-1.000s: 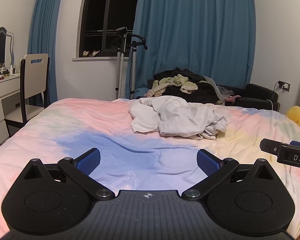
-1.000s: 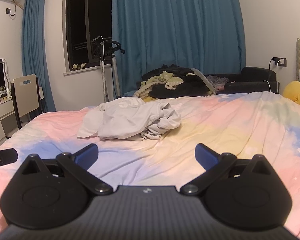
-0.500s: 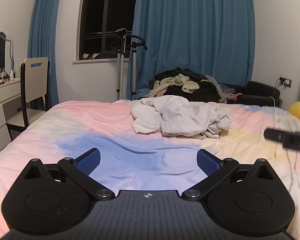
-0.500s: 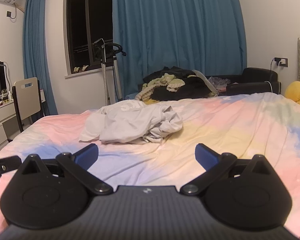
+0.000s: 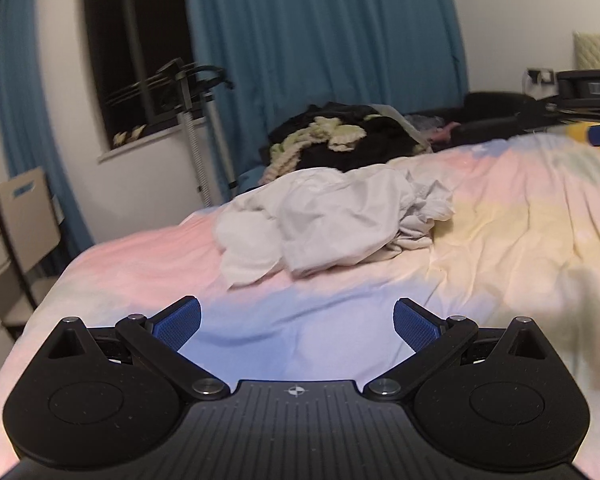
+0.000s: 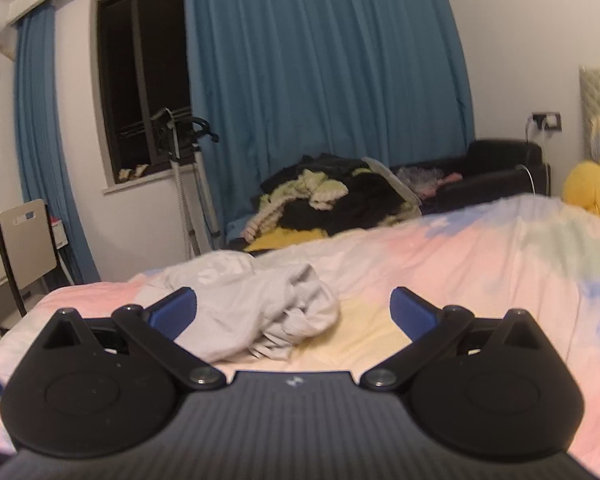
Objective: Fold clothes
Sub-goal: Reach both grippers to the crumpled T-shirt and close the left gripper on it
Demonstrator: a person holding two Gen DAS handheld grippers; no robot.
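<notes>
A crumpled white garment (image 5: 332,220) lies in a heap on the pastel bedspread (image 5: 520,240), toward the far edge of the bed. My left gripper (image 5: 297,326) hovers open over the blue patch of the bedspread, well short of the heap, with nothing between its blue pads. In the right wrist view the same garment (image 6: 256,304) sits just beyond my right gripper (image 6: 292,314), which is open and empty, its left pad overlapping the cloth in the image. The right gripper's body shows blurred at the upper right edge of the left wrist view (image 5: 588,92).
Behind the bed a dark sofa (image 6: 496,168) carries a pile of dark and pale green clothes (image 6: 324,196). A garment steamer stand (image 6: 184,184) stands by the window. A chair (image 6: 24,240) and a dresser are at the left, a yellow cushion (image 6: 596,188) at the right.
Both grippers have moved forward toward the white garment, which looks larger and nearer now. The right gripper has risen in the left wrist view. Both stay open.
</notes>
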